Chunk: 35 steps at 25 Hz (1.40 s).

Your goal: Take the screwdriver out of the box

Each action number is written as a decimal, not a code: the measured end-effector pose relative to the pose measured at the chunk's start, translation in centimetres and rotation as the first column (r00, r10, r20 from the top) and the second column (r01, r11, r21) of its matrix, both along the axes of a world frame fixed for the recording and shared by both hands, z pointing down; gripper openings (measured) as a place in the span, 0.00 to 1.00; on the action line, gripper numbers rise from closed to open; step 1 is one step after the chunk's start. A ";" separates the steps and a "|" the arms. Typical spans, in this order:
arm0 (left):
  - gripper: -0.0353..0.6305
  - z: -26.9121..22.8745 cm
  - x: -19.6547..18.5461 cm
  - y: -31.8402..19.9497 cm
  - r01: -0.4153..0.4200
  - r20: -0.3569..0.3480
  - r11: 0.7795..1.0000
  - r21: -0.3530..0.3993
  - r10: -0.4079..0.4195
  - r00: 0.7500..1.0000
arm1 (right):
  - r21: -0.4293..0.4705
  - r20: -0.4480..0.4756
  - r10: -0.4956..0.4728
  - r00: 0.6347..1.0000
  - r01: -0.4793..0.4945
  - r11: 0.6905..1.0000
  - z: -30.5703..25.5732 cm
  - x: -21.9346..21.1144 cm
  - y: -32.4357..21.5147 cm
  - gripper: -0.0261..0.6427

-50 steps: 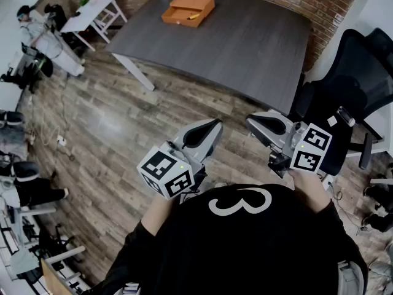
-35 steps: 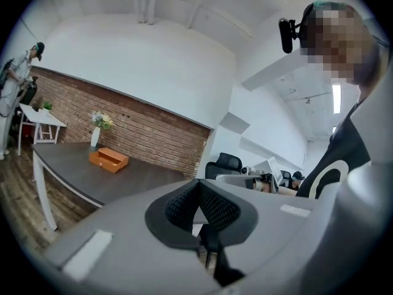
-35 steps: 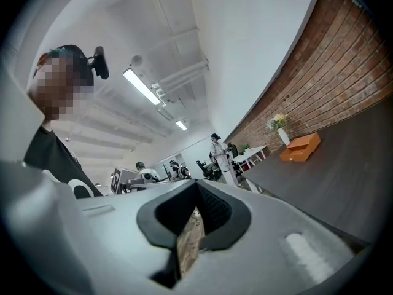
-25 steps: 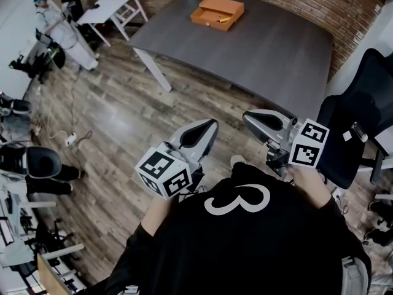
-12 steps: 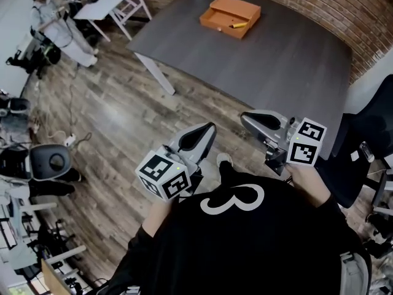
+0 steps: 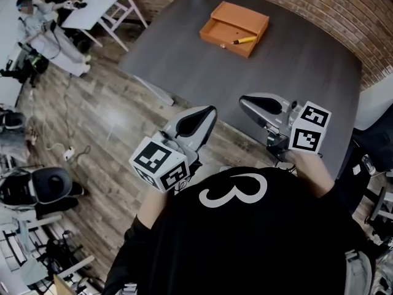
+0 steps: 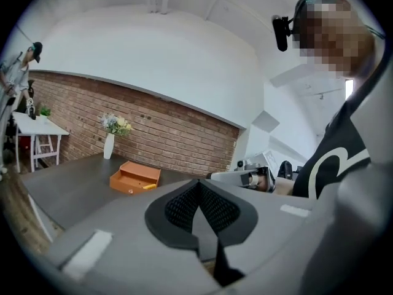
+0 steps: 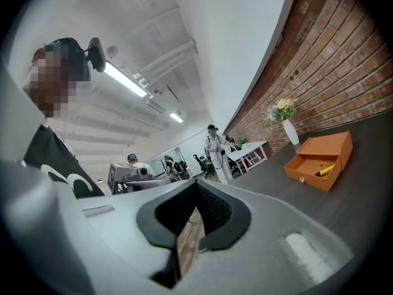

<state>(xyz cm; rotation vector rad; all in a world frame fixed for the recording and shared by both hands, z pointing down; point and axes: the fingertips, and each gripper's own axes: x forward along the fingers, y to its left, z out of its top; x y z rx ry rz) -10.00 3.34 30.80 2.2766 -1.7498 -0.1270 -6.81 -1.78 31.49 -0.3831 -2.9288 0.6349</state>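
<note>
Head view looks down on the left hand-held gripper and the right hand-held gripper, held level, side by side, and aimed at the table. Each has its jaws pressed together with nothing between them. The gripper views show the dark pads meeting at the tip, with only floor visible through the slit below.

Carrying them closed suits an approach, since nothing is yet within reach. The box sits well apart from both, on the far part of the table near the brick wall. Its tray is open upward, so the screwdriver lying inside by the tray's right end looks reachable from above with no lid to move.

Only the yellow handle is plain. The shaft and tip are too small to make out, as is whether the tool leans on the tray wall. A vase near the box is cut off at the head view's top edge. The person's black shirt hides most of both arms.
</note>
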 end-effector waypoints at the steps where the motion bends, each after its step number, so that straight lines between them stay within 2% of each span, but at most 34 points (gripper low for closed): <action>1: 0.07 -0.1 -0.4 -0.6 -0.008 0.008 1.000 0.002 0.008 1.000 | -0.001 -0.001 0.008 1.000 -0.008 1.000 -0.1 -0.4 -0.6 0.04; 6: 0.08 -0.7 -2.0 -4.2 -0.073 0.044 0.997 -0.001 0.073 0.996 | -0.002 0.027 0.072 0.997 -0.072 0.997 -1.1 -1.7 -4.1 0.04; 12: 0.08 0.0 -5.3 -8.7 -0.148 0.038 0.989 -0.014 0.148 0.988 | -0.022 0.021 0.166 0.986 -0.166 0.986 -0.3 -3.6 -7.8 0.04; 16: 0.08 0.2 -7.7 -12.3 -0.205 0.046 0.978 -0.034 0.206 0.977 | -0.036 0.027 0.245 0.969 -0.244 0.969 -0.5 -5.3 -10.9 0.04; 20: 0.08 0.4 -10.1 -16.6 -0.279 0.065 0.958 -0.061 0.283 0.957 | -0.056 0.013 0.335 0.942 -0.334 0.941 -0.4 -7.0 -14.4 0.04; 23: 0.13 0.1 -12.1 -20.9 -0.330 0.100 0.939 -0.096 0.339 0.936 | -0.082 0.004 0.398 0.917 -0.396 0.914 -0.7 -8.5 -17.9 0.04; 28: 0.21 0.3 -13.6 -25.7 -0.407 0.166 0.901 -0.149 0.429 0.888 | -0.101 -0.008 0.499 0.867 -0.497 0.862 -0.5 -8.4 -20.8 0.04; 33: 0.28 2.2 -13.7 -30.1 -0.485 0.220 0.842 -0.234 0.532 0.818 | -0.139 -0.042 0.587 0.808 -0.587 0.798 1.2 -7.0 -22.8 0.04; 35: 0.30 3.4 -13.4 -31.9 -0.513 0.238 0.812 -0.277 0.575 0.783 | -0.153 -0.058 0.613 0.788 -0.614 0.774 2.1 -6.5 -23.4 0.04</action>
